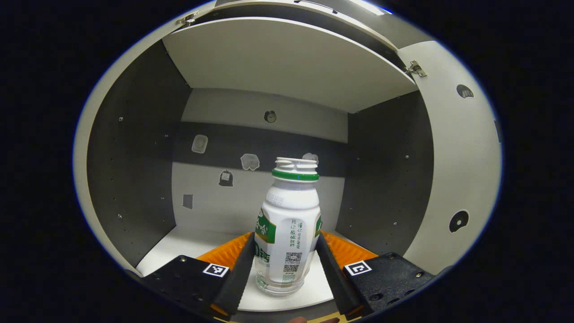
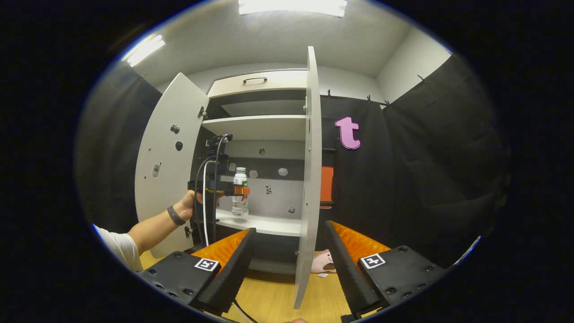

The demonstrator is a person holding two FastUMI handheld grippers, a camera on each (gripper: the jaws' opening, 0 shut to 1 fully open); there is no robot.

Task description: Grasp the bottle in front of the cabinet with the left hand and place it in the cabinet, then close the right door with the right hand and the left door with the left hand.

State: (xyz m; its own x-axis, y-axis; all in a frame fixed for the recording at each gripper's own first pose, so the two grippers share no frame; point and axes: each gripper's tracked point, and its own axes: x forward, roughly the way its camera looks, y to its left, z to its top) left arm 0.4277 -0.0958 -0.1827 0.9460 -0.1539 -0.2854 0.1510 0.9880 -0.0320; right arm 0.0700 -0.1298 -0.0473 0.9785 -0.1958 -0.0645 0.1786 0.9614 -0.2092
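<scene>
- Grey cabinet walls (image 1: pixel 134 148) surround the left gripper view, with a pale shelf board (image 1: pixel 287 63) overhead and small stickers on the back panel.
- A white plastic bottle with a green neck ring and no cap (image 1: pixel 289 224) stands upright on the white cabinet floor (image 1: pixel 179 246). The left gripper (image 1: pixel 287 258) has its fingers at the bottle's two sides; I cannot tell whether they grip it or have let go.
- Placing looks nearly done; release and both doors remain.
- Black cloth lines the booth in the right gripper view. The right gripper (image 2: pixel 289 255) is spread wide and holds nothing.
- Straight ahead stands the open right door (image 2: pixel 307 179), edge-on; the left door (image 2: pixel 168 157) swings wide beside a person's forearm (image 2: pixel 154 226).
- That arm must withdraw before the left door can close. A pink object (image 2: pixel 323 262) lies on the wooden floor (image 2: pixel 278 296) below.
</scene>
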